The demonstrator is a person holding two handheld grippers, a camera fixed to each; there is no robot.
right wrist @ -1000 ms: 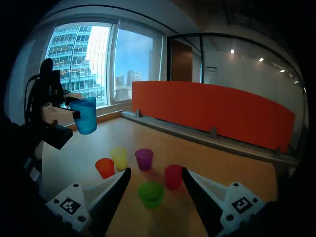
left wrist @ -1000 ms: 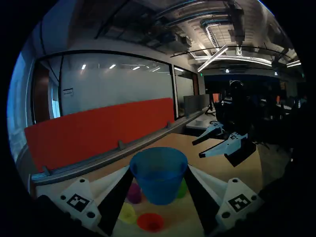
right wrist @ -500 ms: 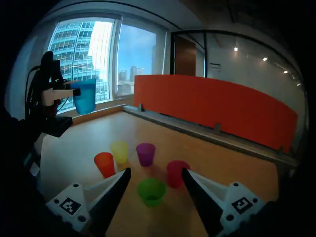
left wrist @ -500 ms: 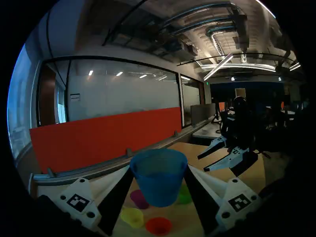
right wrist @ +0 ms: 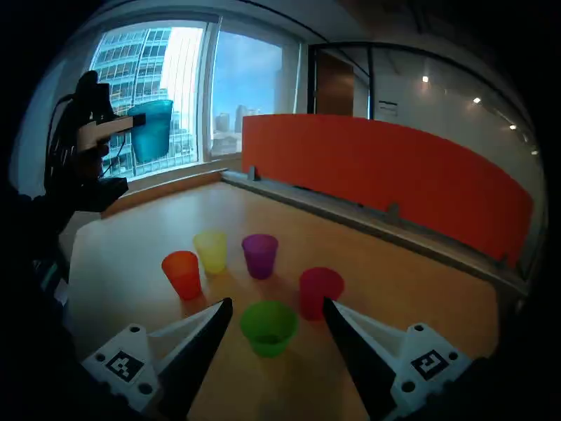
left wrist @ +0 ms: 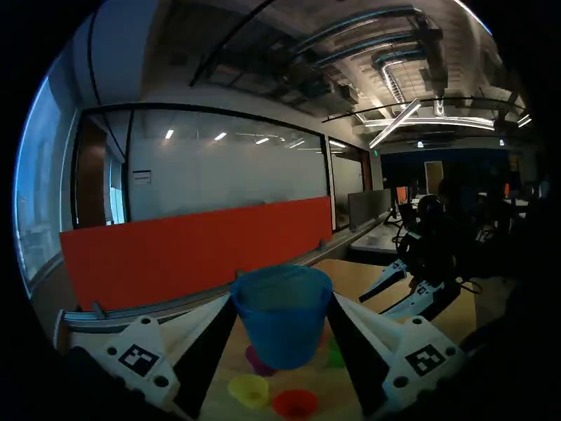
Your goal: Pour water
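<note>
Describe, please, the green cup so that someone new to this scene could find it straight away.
Start at the wooden table beside the long orange partition, where five small cups stand in a loose group. The green cup is the one closest to the right gripper, standing in front of the purple cup and the red cup. It is the only green one.

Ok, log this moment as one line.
left tongs: shut on blue cup, upright | right tongs: open, green cup ahead | pour: not started

blue cup (left wrist: 282,330) upright in left gripper (left wrist: 282,300), off the surface (right wrist: 393,281); orange (right wrist: 181,272), yellow (right wrist: 211,250), purple (right wrist: 259,254), red (right wrist: 320,290), green (right wrist: 268,327) cups upright, clustered mid-surface.
</note>
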